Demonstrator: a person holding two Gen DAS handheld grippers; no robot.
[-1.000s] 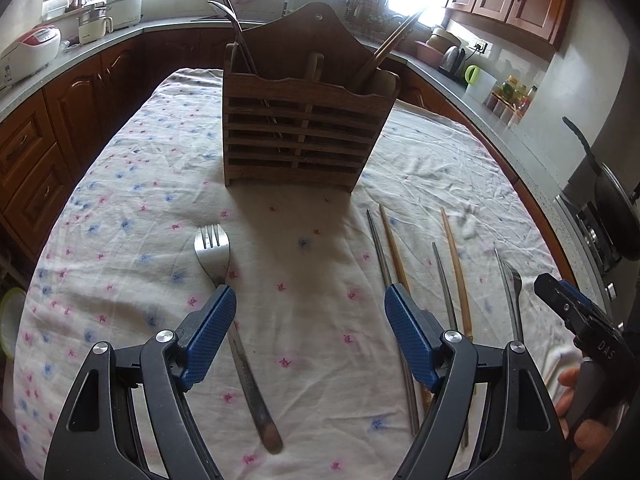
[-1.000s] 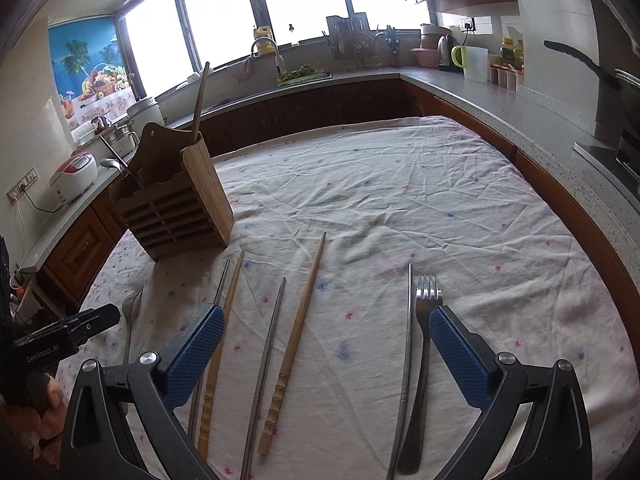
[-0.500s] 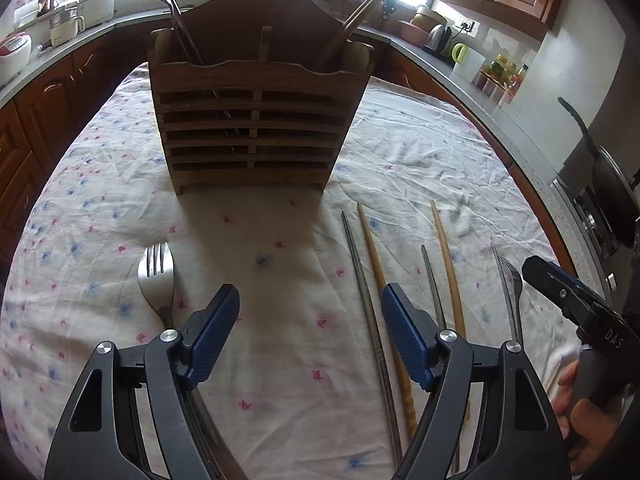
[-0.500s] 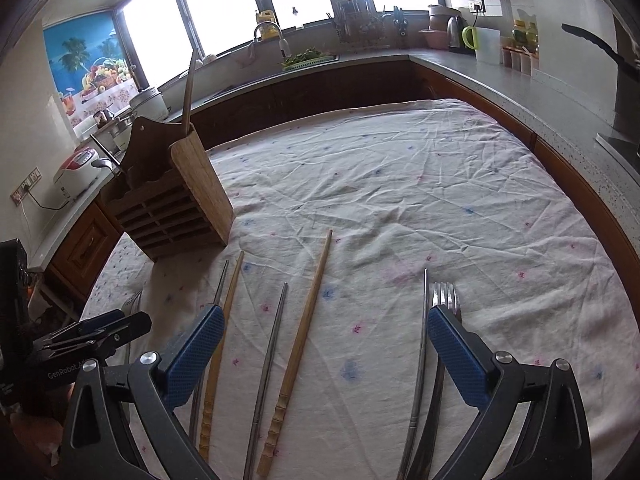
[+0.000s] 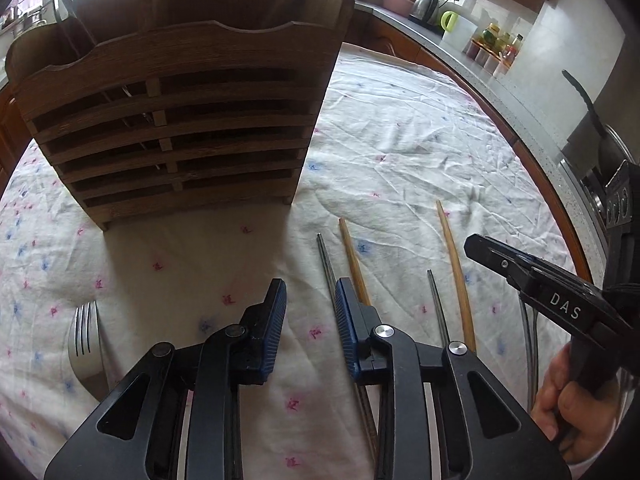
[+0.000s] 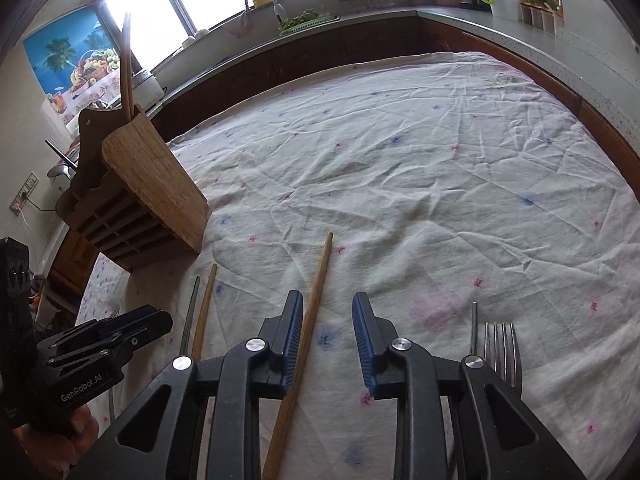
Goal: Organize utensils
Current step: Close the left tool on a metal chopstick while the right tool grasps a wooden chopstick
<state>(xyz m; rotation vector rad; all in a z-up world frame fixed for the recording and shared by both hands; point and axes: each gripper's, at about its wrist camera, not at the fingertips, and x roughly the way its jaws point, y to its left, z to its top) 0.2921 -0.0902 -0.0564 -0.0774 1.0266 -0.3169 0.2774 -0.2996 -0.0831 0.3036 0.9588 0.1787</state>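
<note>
A slatted wooden utensil holder [image 5: 180,120] [image 6: 152,188] stands on the flowered tablecloth with utensils in it. My left gripper [image 5: 310,304] hovers low in front of it, jaws closing with only cloth between them. A metal chopstick [image 5: 325,258] and a wooden one [image 5: 352,256] run under its right finger. A fork [image 5: 86,340] lies to its left. My right gripper [image 6: 328,320] is also closing; a wooden chopstick [image 6: 318,280] lies between its jaws beside the left pad, not pinched. Another fork [image 6: 500,348] and metal chopstick [image 6: 474,324] lie to the right.
A second metal chopstick [image 5: 436,304] and wooden chopstick [image 5: 456,272] lie between the two grippers. A hand [image 5: 572,400] holds the right gripper's body [image 5: 528,276]. The kitchen counter [image 6: 520,36] with kettle and jars curves around the table's far and right edges.
Both grippers have moved forward and down towards the cloth, and both pairs of jaws have narrowed a lot. The holder now fills much more of the left wrist view.
</note>
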